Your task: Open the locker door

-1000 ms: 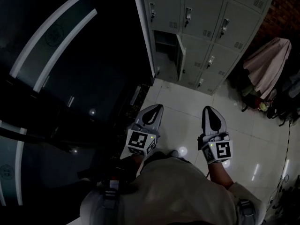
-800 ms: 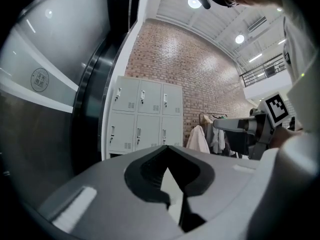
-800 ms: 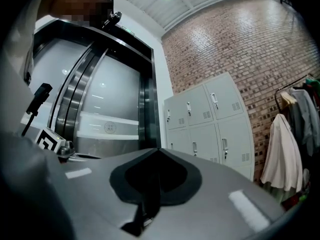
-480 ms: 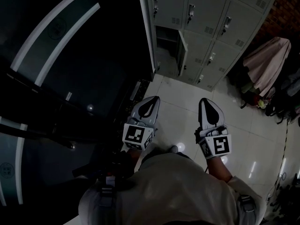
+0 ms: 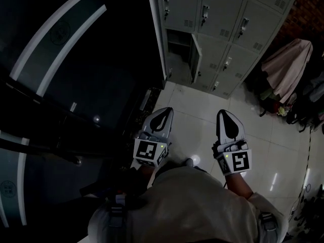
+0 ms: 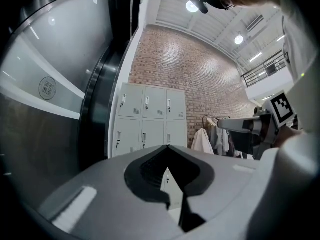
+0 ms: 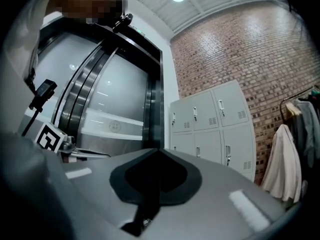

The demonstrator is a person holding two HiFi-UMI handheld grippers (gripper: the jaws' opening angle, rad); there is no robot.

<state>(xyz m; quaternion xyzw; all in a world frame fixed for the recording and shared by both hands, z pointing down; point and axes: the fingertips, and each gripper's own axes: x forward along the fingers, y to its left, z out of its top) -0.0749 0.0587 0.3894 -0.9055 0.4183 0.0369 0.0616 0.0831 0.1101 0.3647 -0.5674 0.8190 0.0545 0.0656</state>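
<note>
A grey bank of lockers point(image 5: 223, 19) stands ahead against the brick wall, also in the left gripper view point(image 6: 150, 119) and the right gripper view point(image 7: 210, 129). One lower locker door point(image 5: 193, 56) at the bank's left end stands ajar, with its dark compartment point(image 5: 177, 47) showing. My left gripper point(image 5: 168, 110) and right gripper point(image 5: 223, 113) are held side by side above the floor, well short of the lockers. Both are shut with nothing between their jaws point(image 6: 167, 147) point(image 7: 159, 150).
A dark curved glass wall point(image 5: 76, 59) with pale stripes runs along the left, up to the lockers' side. A pale coat point(image 5: 289, 65) hangs on a rack at the right, with dark bags point(image 5: 304, 110) beneath. White floor tiles point(image 5: 197, 105) lie between me and the lockers.
The view has shifted a little. Both grippers stay shut in front of the body, at about the same place.
</note>
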